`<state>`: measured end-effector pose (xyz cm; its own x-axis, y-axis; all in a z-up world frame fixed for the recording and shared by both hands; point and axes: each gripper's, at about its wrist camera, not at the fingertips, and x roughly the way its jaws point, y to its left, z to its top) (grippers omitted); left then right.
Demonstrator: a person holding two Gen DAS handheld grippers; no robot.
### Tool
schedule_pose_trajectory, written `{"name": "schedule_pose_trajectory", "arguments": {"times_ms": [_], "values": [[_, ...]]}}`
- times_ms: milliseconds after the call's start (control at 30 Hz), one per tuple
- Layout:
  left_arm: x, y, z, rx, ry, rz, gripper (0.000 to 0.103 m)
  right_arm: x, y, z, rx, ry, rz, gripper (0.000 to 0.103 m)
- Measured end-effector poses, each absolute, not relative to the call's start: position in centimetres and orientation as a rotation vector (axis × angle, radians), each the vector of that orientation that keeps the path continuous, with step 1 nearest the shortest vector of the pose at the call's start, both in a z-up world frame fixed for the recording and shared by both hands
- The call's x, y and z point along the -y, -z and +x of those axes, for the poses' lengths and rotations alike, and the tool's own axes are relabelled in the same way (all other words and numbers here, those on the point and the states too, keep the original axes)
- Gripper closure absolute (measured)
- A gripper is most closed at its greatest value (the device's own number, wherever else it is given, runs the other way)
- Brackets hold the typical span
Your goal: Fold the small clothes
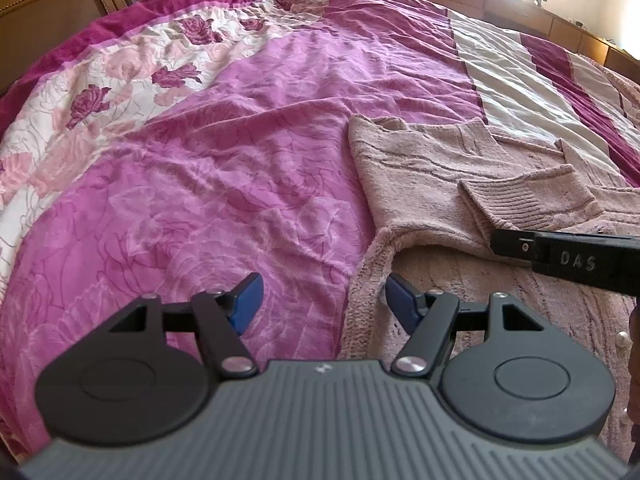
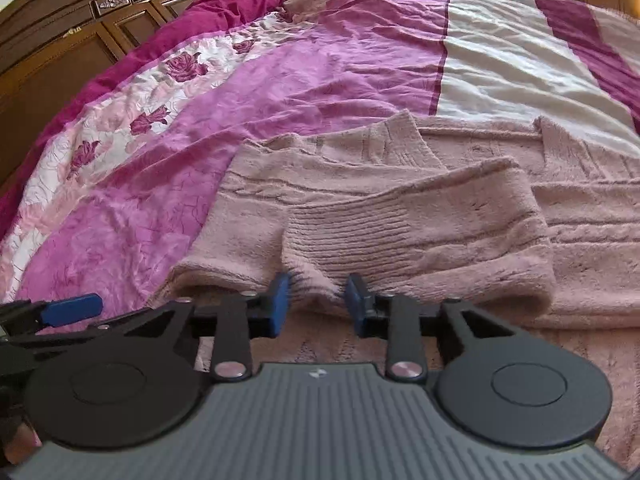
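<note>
Spread across the bed: a magenta floral bedspread (image 1: 240, 128). Lying on it, a fuzzy pink knitted cardigan (image 2: 400, 216), one ribbed sleeve cuff (image 2: 348, 236) folded over its body. Right gripper (image 2: 316, 304) clamped on that cuff's corner. Left gripper (image 1: 320, 300) with fingers apart, straddling the cardigan's edge, gripping nothing.

One pink knitted sweater (image 2: 400, 216), one floral bedspread (image 2: 280, 80), two claws, left claw (image 1: 320, 304), right claw (image 2: 318, 304)

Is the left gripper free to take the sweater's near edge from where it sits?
Probably yes. The left gripper stands open with the pink sweater edge just inside its right finger; nothing covers it. The right gripper works the folded sleeve cuff farther right.
</note>
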<state>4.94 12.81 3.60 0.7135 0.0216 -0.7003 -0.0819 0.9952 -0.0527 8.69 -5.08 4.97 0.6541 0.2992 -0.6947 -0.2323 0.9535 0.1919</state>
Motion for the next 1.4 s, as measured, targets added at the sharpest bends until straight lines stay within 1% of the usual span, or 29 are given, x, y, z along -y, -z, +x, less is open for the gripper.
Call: {"name": "schedule_pose_trajectory", "arguments": {"times_ms": [133, 300, 400, 667, 900, 1233, 1333, 1367, 1400], "values": [[-12.4, -3.8, 4.8, -0.768, -0.051, -0.075, 0.034, 4.5, -5.2, 8.1, -0.785, -0.306, 0.032, 0.074], [-12.2, -4.3, 4.7, -0.756, -0.045, -0.073, 0.034, 5.3, -5.7, 7.9, -0.762, -0.288, 0.080, 0.089], [-12.2, -4.5, 4.6, -0.750, -0.046, -0.070, 0.034, 6.6, -6.6, 7.7, -0.731, -0.269, 0.146, 0.091], [-11.7, -5.0, 4.8, -0.735, -0.045, -0.063, 0.034, 12.8, -10.3, 7.0, -0.608, -0.170, 0.361, 0.091], [-11.2, -4.8, 4.9, -0.743, -0.047, -0.051, 0.034, 19.7, -11.8, 6.0, -0.541, -0.049, 0.488, 0.091], [-9.7, -4.4, 4.9, -0.758, -0.038, -0.009, 0.034, 27.9, -9.8, 3.9, -0.513, 0.155, 0.551, 0.091], [-9.4, -4.2, 5.0, -0.766, -0.037, 0.000, 0.034, 29.9, -8.5, 3.6, -0.537, 0.218, 0.559, 0.090], [-9.3, -4.1, 5.0, -0.769, -0.037, 0.000, 0.034, 30.4, -8.0, 3.6, -0.548, 0.238, 0.565, 0.090], [-9.3, -4.1, 5.0, -0.773, -0.038, 0.000, 0.034, 30.7, -7.6, 3.5, -0.560, 0.258, 0.568, 0.084]]}}
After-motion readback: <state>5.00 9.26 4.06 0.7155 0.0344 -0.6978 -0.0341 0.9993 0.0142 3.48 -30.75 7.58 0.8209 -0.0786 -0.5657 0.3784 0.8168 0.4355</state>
